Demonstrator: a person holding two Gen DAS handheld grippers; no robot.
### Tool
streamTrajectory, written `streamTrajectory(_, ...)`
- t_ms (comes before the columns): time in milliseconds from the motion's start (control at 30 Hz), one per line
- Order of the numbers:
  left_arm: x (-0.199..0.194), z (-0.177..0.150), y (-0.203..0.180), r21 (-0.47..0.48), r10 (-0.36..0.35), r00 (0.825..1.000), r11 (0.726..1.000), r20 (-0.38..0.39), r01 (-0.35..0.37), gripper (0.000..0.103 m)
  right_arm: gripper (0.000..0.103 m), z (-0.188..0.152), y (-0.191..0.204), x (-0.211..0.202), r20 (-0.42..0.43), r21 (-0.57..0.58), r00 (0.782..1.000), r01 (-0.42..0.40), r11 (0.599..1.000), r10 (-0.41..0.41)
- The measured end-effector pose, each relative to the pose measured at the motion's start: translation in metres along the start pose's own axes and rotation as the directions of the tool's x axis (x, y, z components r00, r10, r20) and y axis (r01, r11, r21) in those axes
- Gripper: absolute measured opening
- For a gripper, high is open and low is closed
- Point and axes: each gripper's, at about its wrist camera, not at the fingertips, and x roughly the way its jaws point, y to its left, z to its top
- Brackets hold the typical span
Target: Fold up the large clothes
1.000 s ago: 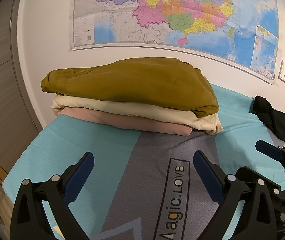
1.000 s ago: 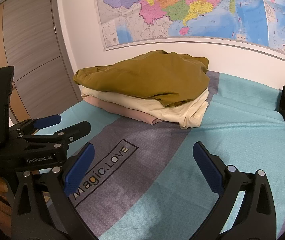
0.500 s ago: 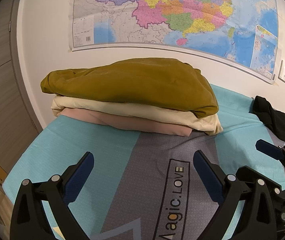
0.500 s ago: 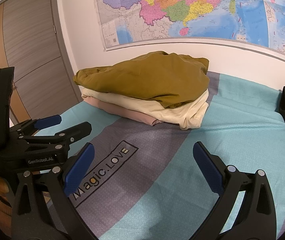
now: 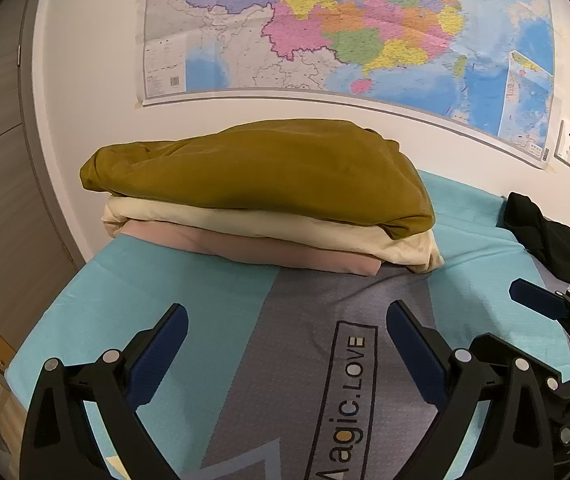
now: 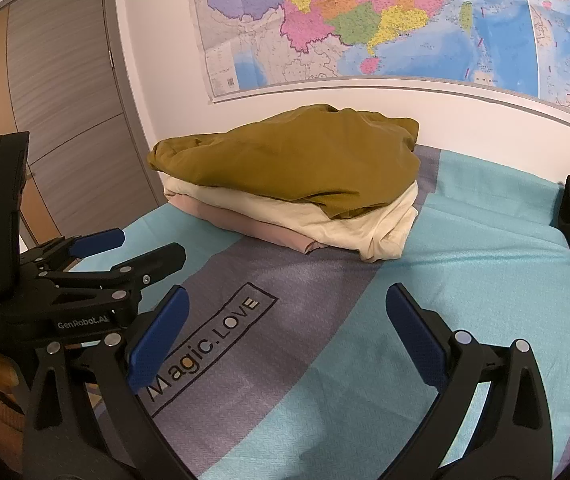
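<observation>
A teal-and-grey bedspread (image 6: 465,280) printed "Magic.LOVE" is seen below a wall map (image 6: 365,20). Three folded garments (image 5: 261,196) are stacked at 12 o'clock. The left gripper (image 5: 287,344) and right gripper (image 6: 287,320) are held spread, empty.

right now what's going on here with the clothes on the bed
Nobody is handling any clothing at this moment. The left claw and right claw both hang open and empty above the bedspread. Three folded garments sit stacked near the wall: mustard one on top, cream one under it, pink one at the bottom. A black garment lies unfolded on the right side of the bed.
</observation>
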Motion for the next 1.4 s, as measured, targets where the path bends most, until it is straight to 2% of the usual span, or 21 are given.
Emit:
streamTrajectory(467,0.005,-0.001,-0.004,0.018,-0.007,1.000,1.000,-0.009,0.007,0.096,0.097,-0.003,-0.003,-0.001,-0.007,0.011,1.000,0.006,1.000,-0.006)
streamTrajectory(567,0.005,-0.001,-0.010,0.028,-0.001,1.000,1.000,0.017,0.001,0.096,0.097,-0.005,-0.008,-0.005,-0.005,0.026,1.000,0.013,1.000,-0.013)
streamTrajectory(800,0.012,0.001,-0.035,0.039,-0.070,0.998,0.997,-0.008,0.070,0.096,0.097,-0.014,-0.032,-0.031,0.017,0.058,0.996,0.092,0.994,-0.093)
streamTrajectory(867,0.015,0.002,-0.050,0.069,-0.116,0.993,0.991,-0.020,0.117,0.096,0.097,-0.017,-0.045,-0.043,0.022,0.077,0.991,0.130,0.988,-0.132)
streamTrajectory(967,0.019,0.001,-0.080,0.128,-0.200,0.979,0.970,-0.050,0.205,0.096,0.097,-0.023,-0.063,-0.064,0.036,0.106,0.979,0.196,0.975,-0.201)
streamTrajectory(1067,0.020,0.000,-0.113,0.179,-0.306,0.948,0.931,-0.086,0.317,0.096,0.097,-0.031,-0.081,-0.089,0.054,0.146,0.957,0.275,0.950,-0.285)
streamTrajectory(1167,0.022,-0.002,-0.148,0.236,-0.350,0.930,0.900,-0.110,0.367,0.096,0.097,-0.038,-0.093,-0.109,0.055,0.172,0.936,0.335,0.926,-0.349)
streamTrajectory(1300,0.029,-0.002,-0.186,0.246,-0.418,0.894,0.860,-0.163,0.447,0.096,0.097,-0.050,-0.111,-0.136,0.058,0.211,0.899,0.414,0.885,-0.434)
streamTrajectory(1367,0.031,-0.002,-0.202,0.270,-0.424,0.889,0.848,-0.172,0.456,0.095,0.097,-0.056,-0.121,-0.148,0.048,0.236,0.884,0.442,0.865,-0.465)
streamTrajectory(1400,0.031,-0.004,-0.212,0.290,-0.425,0.888,0.839,-0.176,0.460,0.089,0.097,-0.060,-0.125,-0.153,0.045,0.251,0.871,0.463,0.850,-0.488)
